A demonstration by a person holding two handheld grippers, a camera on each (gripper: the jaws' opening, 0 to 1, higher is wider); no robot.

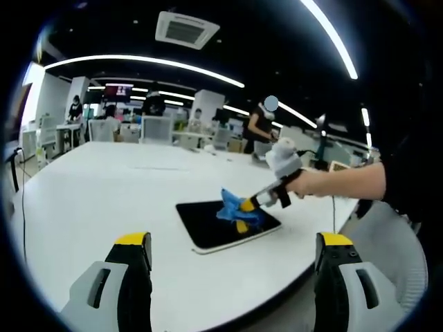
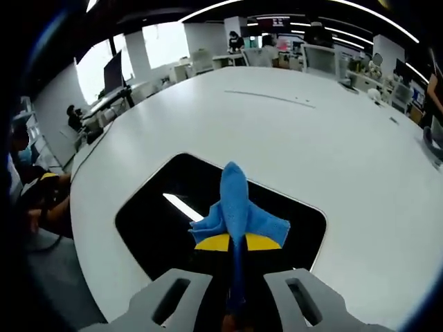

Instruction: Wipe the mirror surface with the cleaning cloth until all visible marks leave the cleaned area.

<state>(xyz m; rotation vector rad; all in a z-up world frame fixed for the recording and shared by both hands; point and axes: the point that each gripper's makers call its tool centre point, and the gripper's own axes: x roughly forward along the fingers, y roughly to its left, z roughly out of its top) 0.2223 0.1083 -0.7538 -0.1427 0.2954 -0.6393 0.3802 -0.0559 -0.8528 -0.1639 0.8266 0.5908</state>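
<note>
In the left gripper view, the left gripper rises from the bottom edge with its yellow-tipped jaws spread wide and empty, well back from the work; right of centre the flat, dark, white-rimmed rectangular mirror lies on the big white table, and the right gripper comes in from the right, pressing the crumpled blue cleaning cloth onto the glass.

In the right gripper view, the jaws are clenched on the cloth, which stands over the mirror's near centre in the lower middle of the frame; nothing steadies the mirror, so a hard stroke could slide it toward the table edge; the bunched cloth touches little glass, so marks may be missed.
</note>
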